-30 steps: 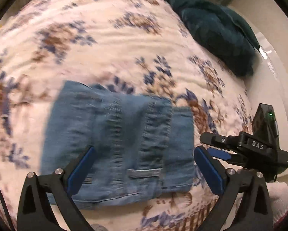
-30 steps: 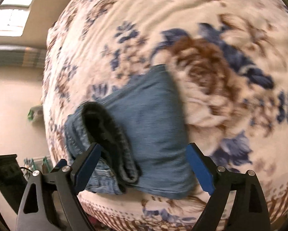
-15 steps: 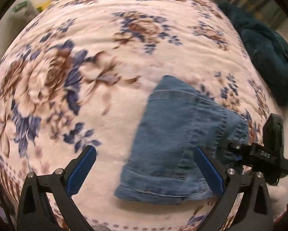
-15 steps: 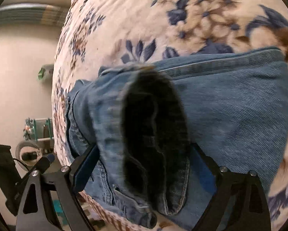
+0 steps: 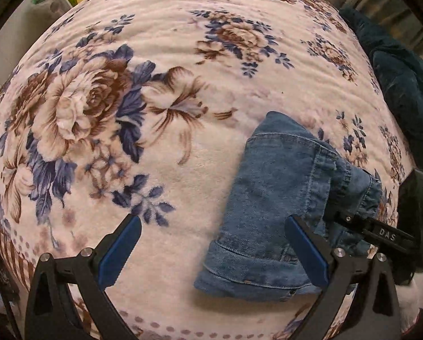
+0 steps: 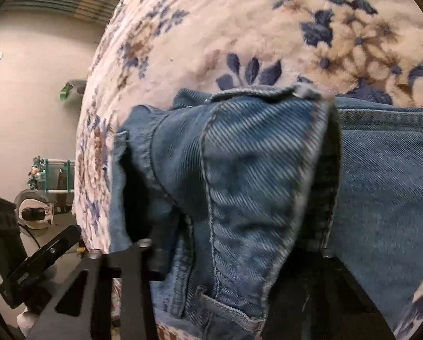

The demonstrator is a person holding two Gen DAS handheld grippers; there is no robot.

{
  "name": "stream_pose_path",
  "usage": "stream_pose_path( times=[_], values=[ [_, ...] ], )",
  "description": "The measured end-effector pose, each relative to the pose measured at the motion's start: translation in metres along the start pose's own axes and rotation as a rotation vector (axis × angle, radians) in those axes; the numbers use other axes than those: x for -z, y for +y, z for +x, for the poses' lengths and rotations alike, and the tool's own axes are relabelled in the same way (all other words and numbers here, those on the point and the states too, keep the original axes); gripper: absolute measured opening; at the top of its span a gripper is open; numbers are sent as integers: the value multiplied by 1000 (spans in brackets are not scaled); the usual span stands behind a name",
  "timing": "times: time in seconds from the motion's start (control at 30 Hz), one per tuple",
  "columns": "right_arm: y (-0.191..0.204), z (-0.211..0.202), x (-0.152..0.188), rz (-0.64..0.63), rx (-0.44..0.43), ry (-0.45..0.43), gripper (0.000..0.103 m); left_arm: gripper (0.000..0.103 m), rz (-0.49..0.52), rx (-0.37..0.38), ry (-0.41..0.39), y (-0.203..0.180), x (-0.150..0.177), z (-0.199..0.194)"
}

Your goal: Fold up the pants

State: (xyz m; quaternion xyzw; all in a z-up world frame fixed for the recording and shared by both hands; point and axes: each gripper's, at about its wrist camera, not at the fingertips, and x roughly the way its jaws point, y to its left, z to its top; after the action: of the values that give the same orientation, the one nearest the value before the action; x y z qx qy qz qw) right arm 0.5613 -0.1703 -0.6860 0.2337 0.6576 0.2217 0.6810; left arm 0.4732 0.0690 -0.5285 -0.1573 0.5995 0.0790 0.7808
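The folded blue denim pants (image 5: 279, 187) lie on a floral blanket (image 5: 160, 153), at the lower right of the left wrist view. My left gripper (image 5: 213, 221) hangs open above the blanket, its right finger (image 5: 305, 249) over the pants' left part and nothing held. My right gripper (image 5: 350, 221) reaches into the pants' thick right end. In the right wrist view the bunched waistband end of the pants (image 6: 254, 155) fills the space between the fingers of my right gripper (image 6: 239, 252). Its jaws are closing, and the pads are buried in the denim and press on it.
A dark teal cloth (image 5: 404, 90) lies on the bed's far right. The blanket's edge (image 6: 81, 170) drops off to bare floor with a green rack (image 6: 53, 175) and a round device (image 6: 33, 212). The left gripper's black body (image 6: 27, 260) shows beside the bed.
The left view has swung off the pants, which now lie at its right. My right gripper moved onto the pants' thick end and its wide jaws narrowed around the denim.
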Motion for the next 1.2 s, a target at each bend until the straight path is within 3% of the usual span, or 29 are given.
stream_pose_path(
  times=[0.17, 0.33, 0.47, 0.57, 0.67, 0.87, 0.93, 1.0, 1.07, 1.13, 1.17, 1.2],
  values=[
    [5, -39, 6, 60, -60, -76, 21, 103, 23, 26, -16, -14, -3, -8],
    [-13, -103, 17, 135, -82, -186, 19, 103, 56, 99, -31, -40, -9, -21],
    [-60, -146, 27, 221, -23, -243, 19, 103, 81, 179, -8, -67, -17, -20],
    [-99, -155, 40, 278, 36, -230, 19, 103, 112, 259, 47, -98, -27, 2],
    [-139, -146, 53, 374, 17, -201, 19, 103, 188, 239, 120, -130, -42, 44],
    [-160, -130, 40, 350, 40, -187, 20, 103, 313, 112, 301, -152, -56, 126],
    [-177, -120, 40, 434, -55, -155, 22, 103, 306, 118, 342, -147, -57, 137],
    [-190, -118, 42, 478, -133, -129, 26, 103, 248, 157, 358, -139, -59, 130],
    [-194, -121, 42, 500, -192, -89, 34, 103, 194, 207, 323, -126, -56, 105],
    [-195, -136, 45, 506, -152, -72, 59, 103, 132, 283, 273, -107, -46, 76],
    [-194, -150, 47, 485, -74, -74, 75, 103, 102, 306, 262, -98, -39, 68],
    [-190, -159, 49, 470, -31, -83, 76, 103, 73, 318, 260, -91, -32, 63]
  ],
)
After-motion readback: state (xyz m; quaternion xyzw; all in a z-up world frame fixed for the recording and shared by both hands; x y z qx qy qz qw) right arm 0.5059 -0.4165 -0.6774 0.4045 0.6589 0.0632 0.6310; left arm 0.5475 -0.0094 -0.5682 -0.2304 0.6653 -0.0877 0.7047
